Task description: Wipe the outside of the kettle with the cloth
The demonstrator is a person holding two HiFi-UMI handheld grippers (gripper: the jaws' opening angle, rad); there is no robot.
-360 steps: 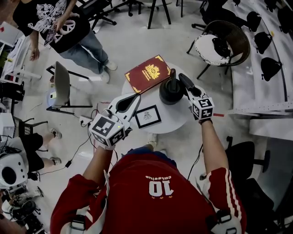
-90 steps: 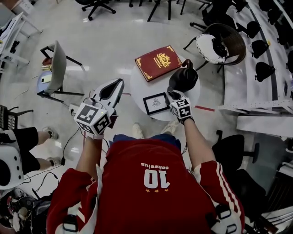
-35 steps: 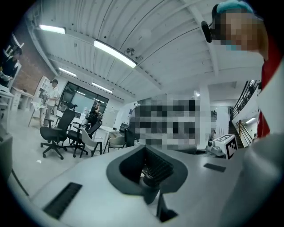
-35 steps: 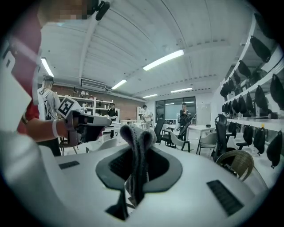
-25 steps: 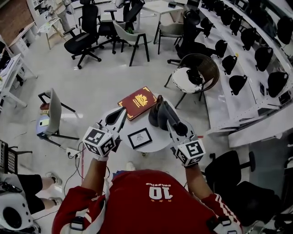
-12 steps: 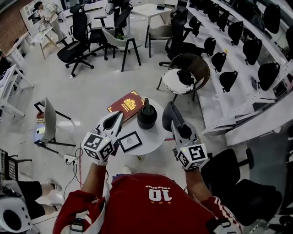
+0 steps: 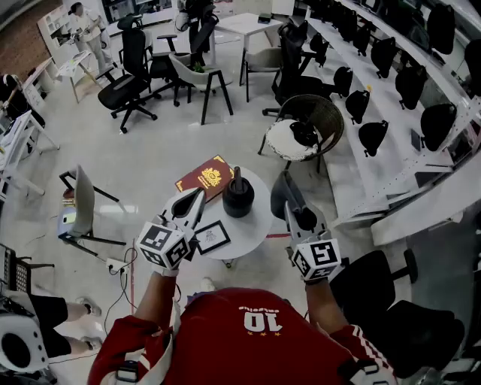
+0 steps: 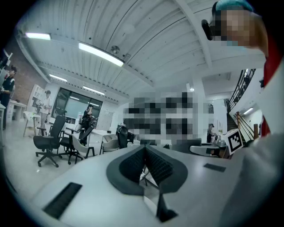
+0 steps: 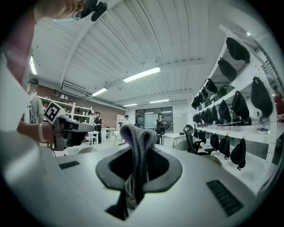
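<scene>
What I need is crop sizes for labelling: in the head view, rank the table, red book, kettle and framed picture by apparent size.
1. round white table
2. red book
3. kettle and framed picture look about alike. The kettle stands taller, nearer the camera, so I won't rank them.

left claw closed, empty; right claw clamped on cloth

Open-plan office; swivel chairs, white desks, long wall shelves.
</scene>
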